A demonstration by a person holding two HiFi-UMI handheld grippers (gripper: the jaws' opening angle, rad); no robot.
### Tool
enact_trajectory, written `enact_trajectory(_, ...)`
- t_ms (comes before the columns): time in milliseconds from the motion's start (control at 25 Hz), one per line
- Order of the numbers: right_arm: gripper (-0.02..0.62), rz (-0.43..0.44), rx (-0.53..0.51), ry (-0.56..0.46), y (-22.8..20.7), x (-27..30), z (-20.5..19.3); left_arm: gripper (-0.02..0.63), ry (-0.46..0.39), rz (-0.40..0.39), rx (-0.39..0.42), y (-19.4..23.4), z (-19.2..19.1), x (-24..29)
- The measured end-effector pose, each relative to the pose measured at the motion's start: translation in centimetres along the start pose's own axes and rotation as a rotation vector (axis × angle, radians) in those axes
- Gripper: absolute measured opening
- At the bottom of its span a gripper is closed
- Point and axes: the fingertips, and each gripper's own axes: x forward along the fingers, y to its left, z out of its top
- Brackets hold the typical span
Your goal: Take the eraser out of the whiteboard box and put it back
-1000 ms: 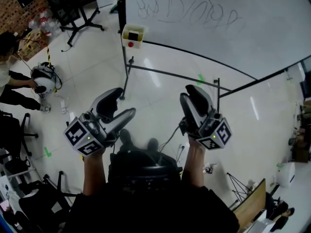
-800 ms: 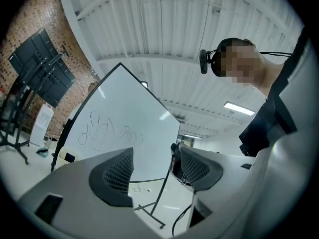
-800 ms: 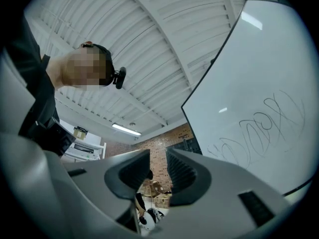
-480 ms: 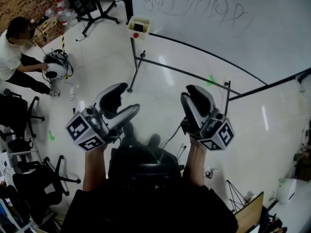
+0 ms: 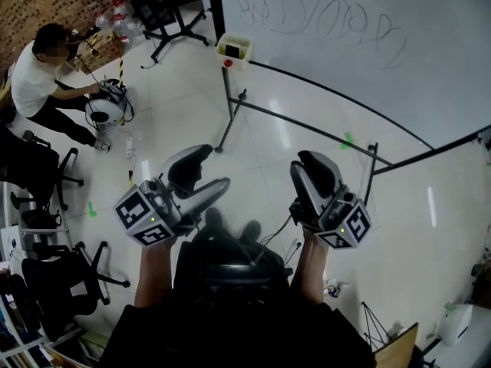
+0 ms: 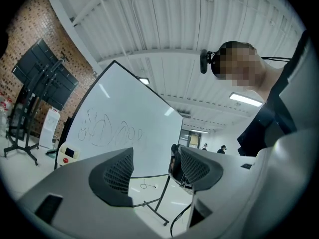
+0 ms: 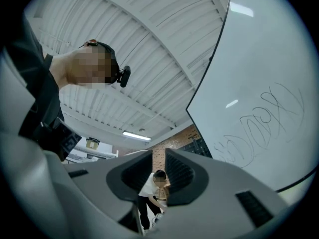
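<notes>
The cream whiteboard box (image 5: 234,50) with a red button hangs at the whiteboard's (image 5: 368,44) lower left corner, and shows again in the left gripper view (image 6: 66,154). A dark item sits in it; I cannot tell if it is the eraser. Both grippers hover over the floor, well short of the box. My left gripper (image 5: 209,171) (image 6: 155,163) is open and empty, pointing at the board. The jaws of my right gripper (image 5: 313,163) (image 7: 159,169) are closing, with a narrow gap and nothing between them.
A person (image 5: 38,75) crouches at the far left over a white round device (image 5: 103,112). Office chairs (image 5: 46,182) stand at the left edge. The whiteboard stand's legs (image 5: 230,121) and crossbar (image 5: 307,125) run between me and the board. A black stand (image 5: 173,14) is behind.
The whiteboard and box have slid to the right in the head view, and the crouching person has come further into it. Both grippers moved slightly with the view.
</notes>
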Motion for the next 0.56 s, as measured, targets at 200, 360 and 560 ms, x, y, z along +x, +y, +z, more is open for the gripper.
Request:
enact_trajectory(200,0.097,0.026,-0.020,-0.001,0.9,1.7,0.1,0.293,-0.037,-0.002,0.013,0.7,1.3,-1.0)
enact_trajectory(360,0.097,0.035,-0.033,0.013,1.6,3.2,0.2,0.293,-0.059,-0.014,0.018,1.0,2.7,-1.9)
enact_trajectory(560,0.097,0.041,-0.038,0.024,2.0,5.4,-0.7,0.293,-0.062,-0.010,0.010,2.6,3.2,-3.6)
